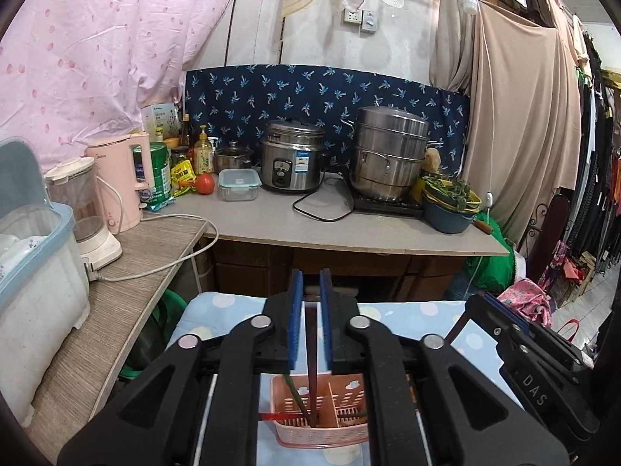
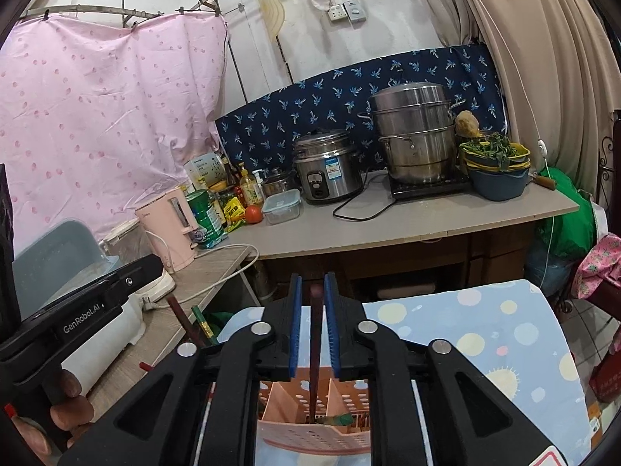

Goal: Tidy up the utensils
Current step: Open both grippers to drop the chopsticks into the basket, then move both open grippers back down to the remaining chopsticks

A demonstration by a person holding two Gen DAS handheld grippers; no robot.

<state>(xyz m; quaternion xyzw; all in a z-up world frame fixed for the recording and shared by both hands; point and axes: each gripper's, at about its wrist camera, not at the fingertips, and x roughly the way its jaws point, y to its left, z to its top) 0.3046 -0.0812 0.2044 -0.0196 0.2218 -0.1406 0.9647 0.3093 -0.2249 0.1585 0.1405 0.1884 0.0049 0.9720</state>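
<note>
Lowering chopsticks into a pink basket, task partly done.

Left gripper point(image 1: 309, 299) stands nearly closed around a dark chopstick point(image 1: 311, 353), the blue pads close at either side; actual contact cannot be confirmed. Right gripper point(image 2: 311, 303) likewise has a dark chopstick point(image 2: 314, 349) between narrowly parted pads. Both sticks point down, tips inside the basket point(image 1: 318, 433), which rests on a dotted blue cloth point(image 1: 411, 310). Basket is divided into compartments; the left one already holds a green-tipped stick point(image 1: 295, 396) and further sticks lie low in the neighbouring section. Judged about midway: two sticks remain to be released. Other loose utensils are not visible.
</note>
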